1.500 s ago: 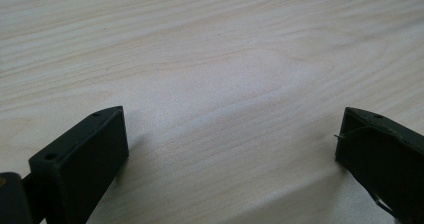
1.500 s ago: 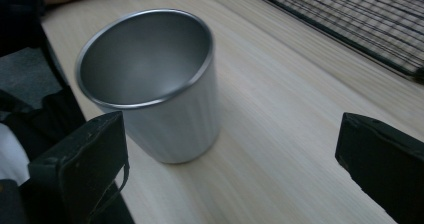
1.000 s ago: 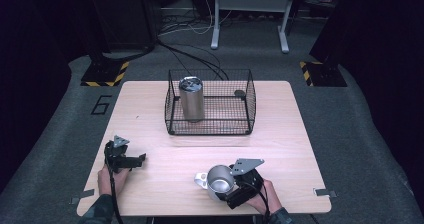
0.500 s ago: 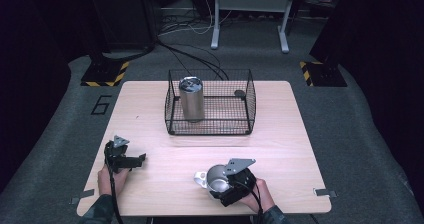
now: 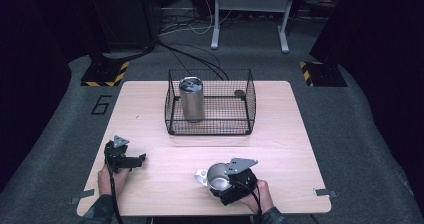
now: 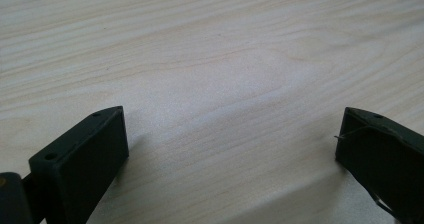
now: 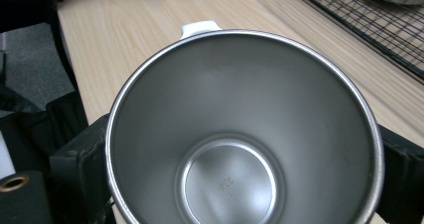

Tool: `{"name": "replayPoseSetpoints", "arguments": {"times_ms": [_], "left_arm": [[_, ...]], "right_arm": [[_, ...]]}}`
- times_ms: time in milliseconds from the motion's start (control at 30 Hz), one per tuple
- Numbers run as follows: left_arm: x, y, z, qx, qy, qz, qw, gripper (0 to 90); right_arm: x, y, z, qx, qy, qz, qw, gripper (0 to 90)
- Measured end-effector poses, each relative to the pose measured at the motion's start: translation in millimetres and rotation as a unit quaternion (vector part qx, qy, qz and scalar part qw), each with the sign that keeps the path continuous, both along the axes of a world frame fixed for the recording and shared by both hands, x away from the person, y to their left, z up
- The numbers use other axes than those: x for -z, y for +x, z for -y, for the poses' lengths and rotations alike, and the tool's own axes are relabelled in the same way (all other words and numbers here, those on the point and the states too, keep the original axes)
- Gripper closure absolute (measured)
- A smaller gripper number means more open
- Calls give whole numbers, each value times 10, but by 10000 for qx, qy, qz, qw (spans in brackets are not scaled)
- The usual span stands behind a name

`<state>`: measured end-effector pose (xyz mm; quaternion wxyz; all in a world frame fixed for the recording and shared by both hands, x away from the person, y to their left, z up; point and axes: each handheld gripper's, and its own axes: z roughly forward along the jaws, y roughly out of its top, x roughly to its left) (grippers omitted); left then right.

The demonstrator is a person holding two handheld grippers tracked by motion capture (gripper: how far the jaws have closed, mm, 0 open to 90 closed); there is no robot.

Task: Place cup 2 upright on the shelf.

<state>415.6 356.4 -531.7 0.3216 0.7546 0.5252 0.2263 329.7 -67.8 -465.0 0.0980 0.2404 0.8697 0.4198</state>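
Pale wood runs across the table (image 5: 150, 109) I am working over, and a black wire basket (image 5: 210, 106) sits on its far half. Inside the basket a tall steel tumbler (image 5: 191, 98) stands upright toward the left, with a small dark disc (image 5: 240, 93) lying near the back right corner. Near the front edge, my right gripper (image 5: 231, 180) is clamped on a steel mug (image 5: 217, 176); in the right gripper view the mug (image 7: 240, 134) sits squarely between the two black jaws, one pressed against each side, its open mouth facing the camera and a pale handle at the far rim. The mug is well apart from the basket. My left gripper (image 5: 131, 160) rests low at the front left of the table, jaws spread wide with bare wood between them.
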Motion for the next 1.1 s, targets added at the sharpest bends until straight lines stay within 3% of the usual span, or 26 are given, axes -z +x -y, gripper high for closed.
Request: {"name": "replayPoseSetpoints", "arguments": {"times_ms": [167, 700, 1100], "left_arm": [[-12, -2, -9, 51, 32, -74, 10000, 3], [0, 0, 0, 1, -1, -2, 10000, 3], [0, 2, -1, 10, 1, 1, 10000, 3]], "right_arm": [[-52, 30, 47, 178, 41, 30, 9998, 61], [-169, 129, 198, 755, 171, 37, 9970, 61], [-377, 240, 374, 1098, 271, 167, 9934, 61]]}}
